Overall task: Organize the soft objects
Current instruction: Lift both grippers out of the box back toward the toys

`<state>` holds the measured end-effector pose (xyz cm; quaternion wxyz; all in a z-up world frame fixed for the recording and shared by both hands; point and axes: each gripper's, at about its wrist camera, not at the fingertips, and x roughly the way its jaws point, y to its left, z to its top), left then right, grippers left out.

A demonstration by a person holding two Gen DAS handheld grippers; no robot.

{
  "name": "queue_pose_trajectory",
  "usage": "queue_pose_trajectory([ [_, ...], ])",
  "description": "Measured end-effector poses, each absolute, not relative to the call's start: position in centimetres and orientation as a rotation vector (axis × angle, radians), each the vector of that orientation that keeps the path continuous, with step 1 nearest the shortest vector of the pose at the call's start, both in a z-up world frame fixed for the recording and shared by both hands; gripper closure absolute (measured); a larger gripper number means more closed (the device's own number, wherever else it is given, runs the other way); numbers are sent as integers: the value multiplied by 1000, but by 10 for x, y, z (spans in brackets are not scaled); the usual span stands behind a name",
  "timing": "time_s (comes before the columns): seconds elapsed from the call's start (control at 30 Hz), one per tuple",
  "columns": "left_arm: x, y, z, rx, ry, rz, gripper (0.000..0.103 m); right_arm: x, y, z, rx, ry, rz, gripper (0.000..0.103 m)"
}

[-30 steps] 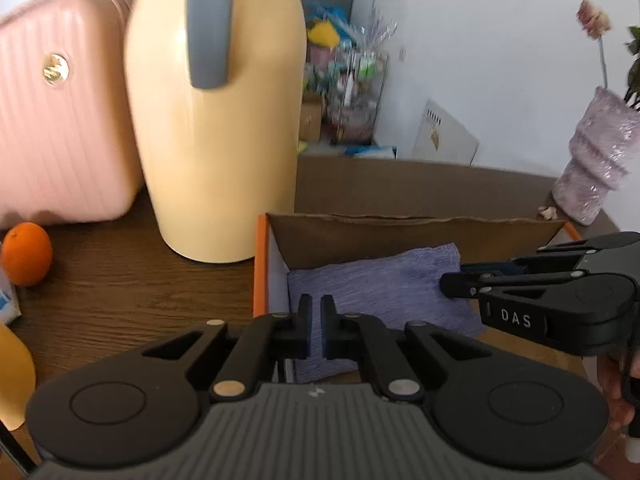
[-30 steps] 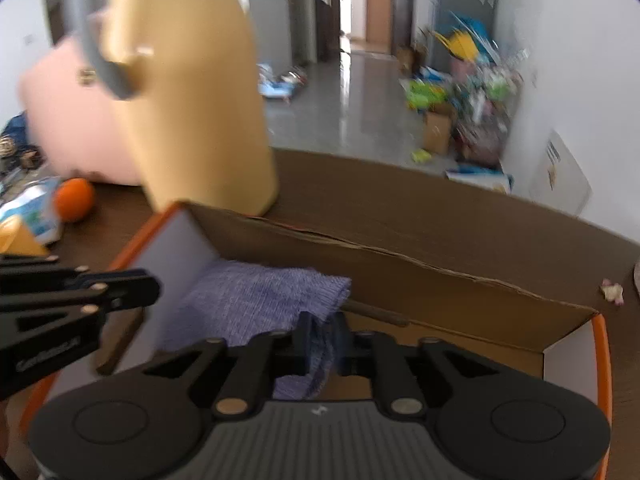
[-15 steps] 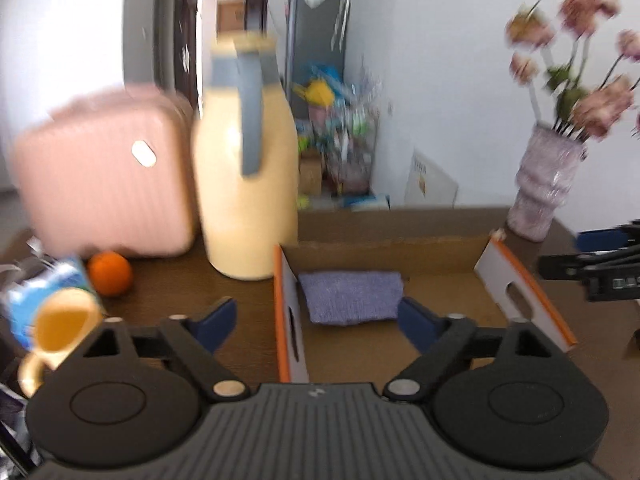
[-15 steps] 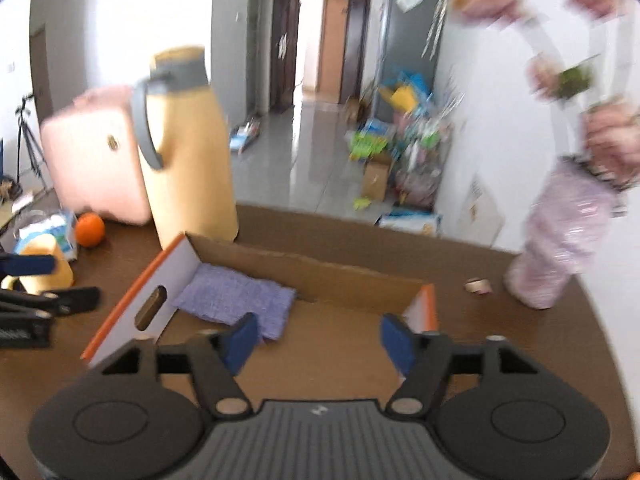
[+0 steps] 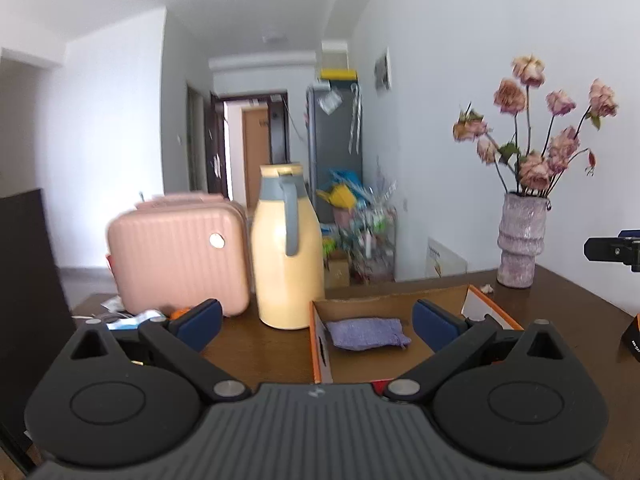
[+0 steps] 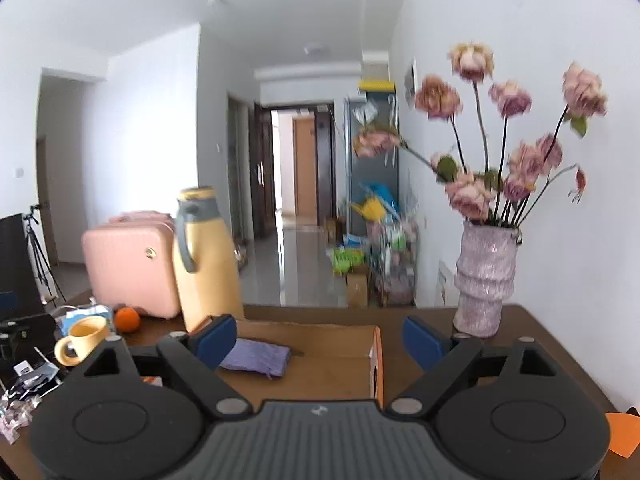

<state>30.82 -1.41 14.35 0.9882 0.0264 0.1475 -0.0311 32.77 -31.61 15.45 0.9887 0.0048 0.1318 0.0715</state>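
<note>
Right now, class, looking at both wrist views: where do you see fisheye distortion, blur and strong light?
Left wrist view: the walls bow toward the dark corners; the pink suitcase looks soft, while the purple cloth in the cardboard box is clearer. Right wrist view: the flowers are smeared, daylight blows out the far doorway, and the floor shows glare.

A folded purple knit cloth (image 5: 366,333) lies flat inside the open cardboard box (image 5: 320,344).

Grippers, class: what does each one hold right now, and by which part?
Nothing. The left gripper and right gripper are both open; the purple cloth lies in the cardboard box.
</note>
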Motion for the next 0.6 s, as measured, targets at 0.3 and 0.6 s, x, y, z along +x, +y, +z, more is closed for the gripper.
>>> queue_pose_trajectory([
  [0.3,186,-9,93,44,164,-7,0,195,-299,93,-46,142,140,6],
  [0.6,108,0,40,8,203,-7,0,113,-292,15,28,232,145,0],
])
